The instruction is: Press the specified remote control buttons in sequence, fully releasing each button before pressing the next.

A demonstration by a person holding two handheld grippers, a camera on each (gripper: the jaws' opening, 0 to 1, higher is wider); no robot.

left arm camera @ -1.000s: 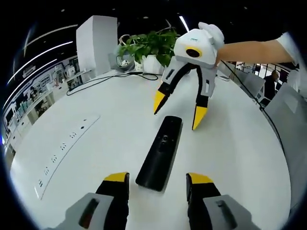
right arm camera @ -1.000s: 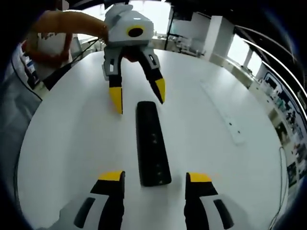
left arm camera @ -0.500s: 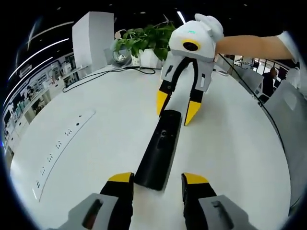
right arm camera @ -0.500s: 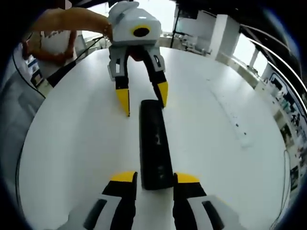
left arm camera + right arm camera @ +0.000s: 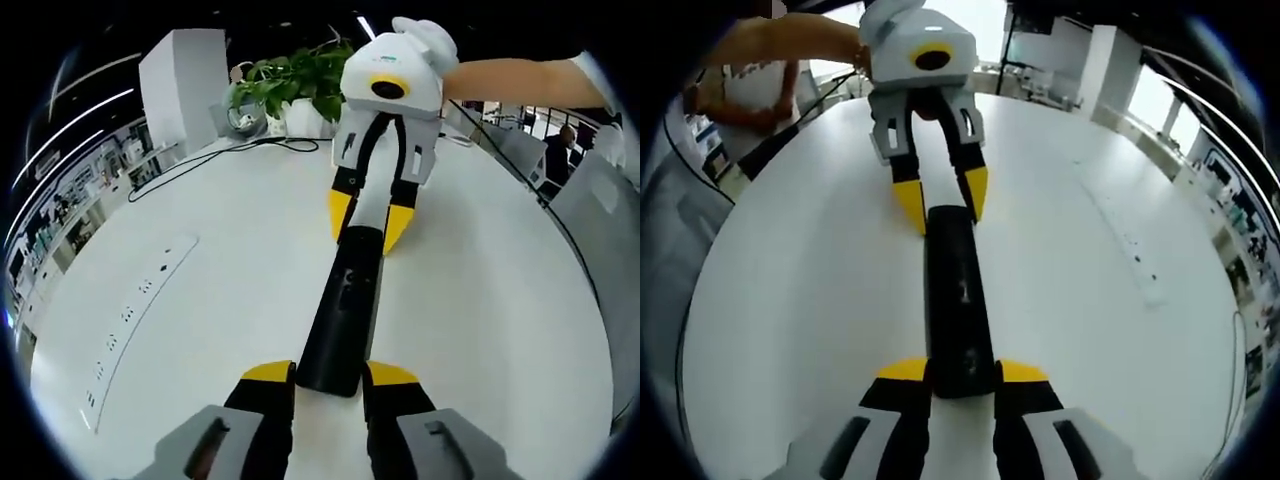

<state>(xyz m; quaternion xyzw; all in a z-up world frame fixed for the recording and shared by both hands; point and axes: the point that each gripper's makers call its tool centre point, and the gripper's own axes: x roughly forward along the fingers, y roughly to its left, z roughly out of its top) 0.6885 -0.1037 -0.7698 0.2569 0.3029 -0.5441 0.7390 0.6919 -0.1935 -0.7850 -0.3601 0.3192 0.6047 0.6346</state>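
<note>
A long black remote control (image 5: 345, 300) lies flat on the round white table (image 5: 500, 300). My left gripper (image 5: 330, 375) has its yellow-tipped jaws pressed against both sides of the remote's near end. At the far end, my right gripper (image 5: 369, 218) clasps the remote from the opposite side. In the right gripper view the same remote (image 5: 958, 290) runs away from my right gripper (image 5: 963, 371), whose jaws squeeze its near end, while my left gripper (image 5: 942, 198) holds the far end. Small buttons show on the remote's top face.
A flush power strip (image 5: 130, 320) sits in the table to the left, seen also as the strip (image 5: 1120, 235). A potted plant (image 5: 290, 85), a black cable (image 5: 220, 160) and a white pillar (image 5: 180, 85) stand at the back. A person's arm (image 5: 510, 80) holds the right gripper.
Both grippers moved in toward the remote and narrowed from wide open to closed against its two ends. The remote stayed flat on the table.
</note>
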